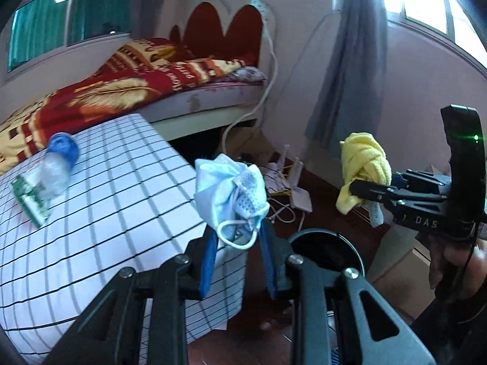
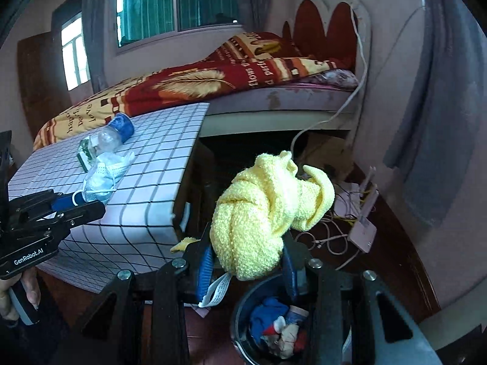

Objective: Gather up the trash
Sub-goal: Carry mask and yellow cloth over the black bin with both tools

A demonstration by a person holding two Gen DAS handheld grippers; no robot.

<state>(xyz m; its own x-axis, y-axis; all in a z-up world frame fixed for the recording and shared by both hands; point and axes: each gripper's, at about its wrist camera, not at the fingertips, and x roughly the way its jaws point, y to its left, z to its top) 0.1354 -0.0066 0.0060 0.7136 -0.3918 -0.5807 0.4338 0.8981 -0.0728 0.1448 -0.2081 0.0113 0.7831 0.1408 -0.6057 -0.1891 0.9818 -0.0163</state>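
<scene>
Two claws fill the lower part of each wrist view, and each is clamped on a piece of trash; the left claw (image 1: 236,237) grips a crumpled pale-blue face mask (image 1: 229,194) between its blue pads, the mask's ear loop hanging down at the centre of the frame; the right claw (image 2: 248,269) grips a knotted yellow cloth (image 2: 261,213), whose white care label dangles below the left pad. In the left wrist view the right claw appears at the right edge with the yellow cloth bunched at its tip, a hand wrapped round its handle in the lower right corner; in the right wrist view the left claw sits at the left edge with the mask at its tip, fingers visible on its grip in the lower left corner.

A dark round trash bin (image 2: 240,319) stands on the floor at the bottom centre of the right wrist view, directly below the yellow cloth; blue, red and pale scraps lie inside it. In the left wrist view the bin's rim (image 1: 353,243) shows just right of the mask, lower centre.

On the left of both views a bench (image 1: 121,182) covered in a white grid-patterned cloth carries a clear plastic bottle with a blue end (image 1: 59,164), lying on its side, touching a green-and-white packet (image 1: 29,199). Behind the bench a bed (image 1: 207,100) with a red and yellow blanket spans the upper part of the frame; a white router with tangled cables (image 1: 296,188) lies on the floor right of centre, beneath a grey curtain (image 1: 350,60).
</scene>
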